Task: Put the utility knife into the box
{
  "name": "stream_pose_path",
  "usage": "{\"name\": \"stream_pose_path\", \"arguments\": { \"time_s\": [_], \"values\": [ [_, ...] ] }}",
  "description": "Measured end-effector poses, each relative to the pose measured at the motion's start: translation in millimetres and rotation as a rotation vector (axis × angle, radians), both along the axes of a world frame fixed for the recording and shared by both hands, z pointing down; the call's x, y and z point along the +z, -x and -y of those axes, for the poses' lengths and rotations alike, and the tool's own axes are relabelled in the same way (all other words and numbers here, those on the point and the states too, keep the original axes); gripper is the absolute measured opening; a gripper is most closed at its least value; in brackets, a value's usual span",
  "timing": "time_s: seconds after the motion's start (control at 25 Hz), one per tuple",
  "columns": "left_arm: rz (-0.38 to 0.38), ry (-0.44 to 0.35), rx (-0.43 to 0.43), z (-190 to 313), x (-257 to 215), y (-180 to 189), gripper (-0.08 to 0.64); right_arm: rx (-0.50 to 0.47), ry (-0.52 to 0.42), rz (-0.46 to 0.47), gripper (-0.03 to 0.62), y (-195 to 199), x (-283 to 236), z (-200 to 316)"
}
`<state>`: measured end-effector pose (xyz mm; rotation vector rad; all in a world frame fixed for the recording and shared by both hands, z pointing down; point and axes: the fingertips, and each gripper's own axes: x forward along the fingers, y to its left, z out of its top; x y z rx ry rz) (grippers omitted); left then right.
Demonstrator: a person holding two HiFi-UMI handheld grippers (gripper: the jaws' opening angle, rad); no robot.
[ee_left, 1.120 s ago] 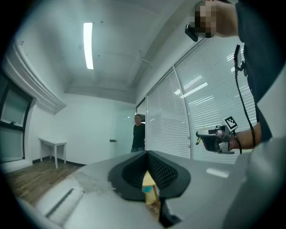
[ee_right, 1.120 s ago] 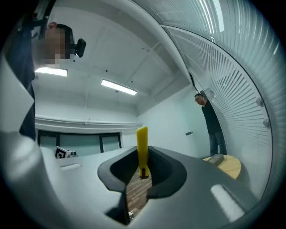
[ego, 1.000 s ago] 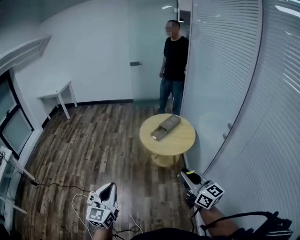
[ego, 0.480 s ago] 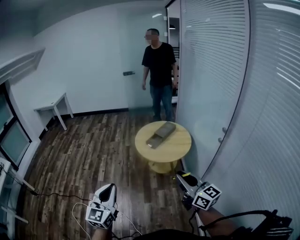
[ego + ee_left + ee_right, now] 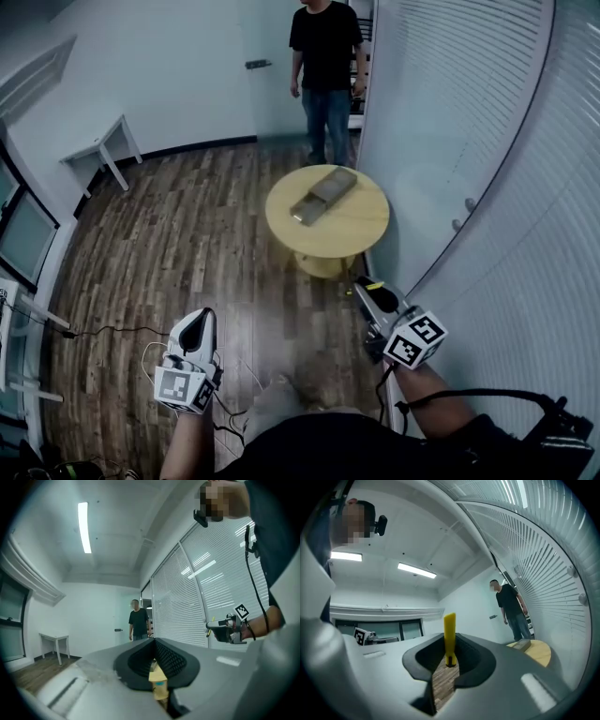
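Note:
A brown open box (image 5: 323, 195) lies on a round yellow table (image 5: 366, 230) ahead of me, well beyond both grippers. My right gripper (image 5: 367, 289) is shut on a yellow utility knife (image 5: 449, 637), which stands up between the jaws; its yellow end (image 5: 374, 285) just shows in the head view. In the right gripper view (image 5: 449, 657) the box (image 5: 523, 644) and table (image 5: 538, 652) lie off to the right. My left gripper (image 5: 201, 317) hangs low on the left, and its jaws (image 5: 153, 641) are shut with nothing held.
A person (image 5: 328, 56) stands behind the table by a door. A wall of glass and blinds (image 5: 469, 141) runs along the right, close to the table. A white side table (image 5: 98, 150) stands far left. Cables (image 5: 112, 330) lie on the wood floor.
The head view has tilted down, so the table and box sit higher in the picture and both grippers show higher. The knife stays in the right gripper.

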<state>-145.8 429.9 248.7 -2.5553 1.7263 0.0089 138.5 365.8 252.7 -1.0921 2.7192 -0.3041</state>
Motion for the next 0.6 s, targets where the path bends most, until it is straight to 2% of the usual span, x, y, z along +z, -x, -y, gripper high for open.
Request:
{"name": "stream_pose_path", "arguments": {
  "time_s": [0.28,0.6],
  "values": [
    [-0.007,-0.009,0.029,52.7,3.3,19.4,0.002,0.013,-0.011,-0.021,0.066,25.5,-10.0,36.2],
    [-0.003,-0.005,0.086,146.1,5.3,43.1,0.002,0.070,0.018,-0.007,0.066,46.2,-0.2,108.9]
  ]
}}
